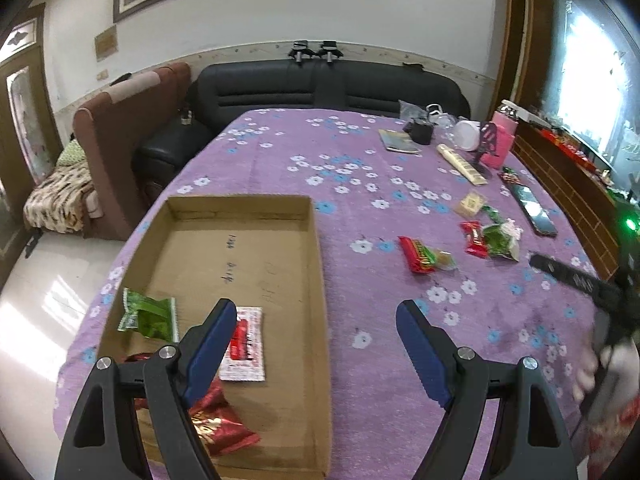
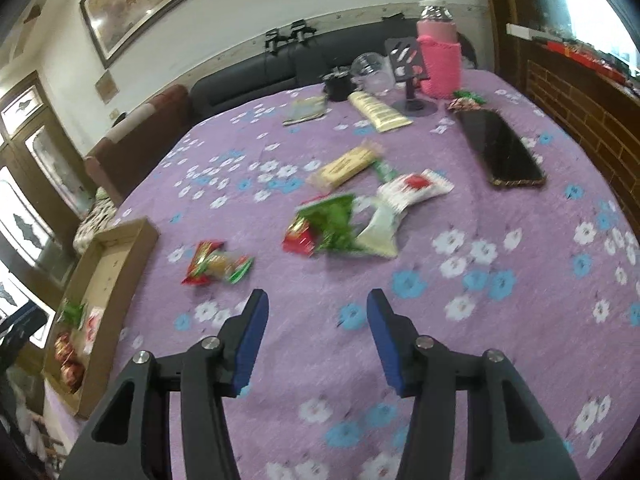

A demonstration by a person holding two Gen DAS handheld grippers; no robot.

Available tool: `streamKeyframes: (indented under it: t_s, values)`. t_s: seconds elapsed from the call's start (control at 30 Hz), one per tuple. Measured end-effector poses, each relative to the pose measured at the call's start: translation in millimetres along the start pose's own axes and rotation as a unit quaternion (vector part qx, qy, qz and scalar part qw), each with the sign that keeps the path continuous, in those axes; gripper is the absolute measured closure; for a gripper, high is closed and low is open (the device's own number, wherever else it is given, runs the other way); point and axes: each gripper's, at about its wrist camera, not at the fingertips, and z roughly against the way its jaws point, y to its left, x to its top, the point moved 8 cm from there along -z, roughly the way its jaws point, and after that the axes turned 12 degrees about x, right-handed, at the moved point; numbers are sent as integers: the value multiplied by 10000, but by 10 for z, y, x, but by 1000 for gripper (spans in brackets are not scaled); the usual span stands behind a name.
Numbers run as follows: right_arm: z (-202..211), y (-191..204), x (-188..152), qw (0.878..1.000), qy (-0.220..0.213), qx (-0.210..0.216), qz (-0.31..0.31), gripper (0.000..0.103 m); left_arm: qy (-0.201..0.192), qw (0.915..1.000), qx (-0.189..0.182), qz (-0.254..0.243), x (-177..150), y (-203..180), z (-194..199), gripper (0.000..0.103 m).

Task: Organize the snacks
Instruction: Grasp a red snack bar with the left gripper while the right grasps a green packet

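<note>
Both units empty: left hand-held gripper (image 1: 316, 310) spread wide above cardboard tray (image 1: 318, 264), right hand-held gripper (image 2: 318, 300) parted partway over desk (image 2: 500, 360); loose snacks (image 2: 340, 224) beyond on purple floral cloth; tray handwriting illegible; sofa (image 1: 320, 84) behind

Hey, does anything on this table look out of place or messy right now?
Yes. Several snack packets lie scattered on the purple cloth instead of in the cardboard tray.

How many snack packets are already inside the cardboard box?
3, maybe more hidden: a green packet at the box's left side, a white-and-red packet beside it, a shiny red packet nearest the camera.
</note>
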Motion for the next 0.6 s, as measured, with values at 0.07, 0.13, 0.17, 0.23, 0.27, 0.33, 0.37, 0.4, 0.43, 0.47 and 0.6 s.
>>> streamKeyframes:
  t_s: [0.07, 0.13, 0.17, 0.23, 0.27, 0.33, 0.37, 0.4, 0.43, 0.47, 0.6]
  values:
    - [-87, -51, 163, 10000, 7, 32, -10, 52, 52, 10000, -69, 19, -10, -23, -8, 18]
    - [-233, -101, 358, 10000, 41, 16, -58, 52, 93, 9999, -125, 37, -22, -38, -8, 18]
    - [-286, -111, 412, 10000, 75, 23, -57, 52, 107, 9998, -143, 39, -26, -47, -3, 18]
    - [-476, -118, 526, 9998, 212, -18, -41, 52, 107, 9998, -177, 28, -29, -59, 18, 18]
    - [-532, -109, 542, 9997, 253, -40, -2, 52, 106, 9998, -192, 27, -29, -61, 25, 18]
    - [-700, -97, 556, 9989, 416, -178, 118, 52, 142, 9995, -275, 61, -12, -67, 26, 18]
    - [-756, -102, 547, 9985, 475, -231, 132, 53, 180, 9992, -335, 99, -1, -69, 16, 18]
    - [-820, -118, 529, 9981, 540, -267, 135, 53, 228, 9989, -393, 141, 10, -74, -1, 18]
    - [-881, -130, 497, 9976, 605, -300, 124, 53, 266, 9986, -434, 170, 19, -83, -15, 18]
    - [-916, -140, 472, 9975, 629, -311, 108, 54, 321, 9981, -486, 204, 35, -103, -37, 18]
    - [-980, -187, 380, 9973, 636, -356, 4, 79, 610, 9941, -811, 375, 105, -275, -161, 18]
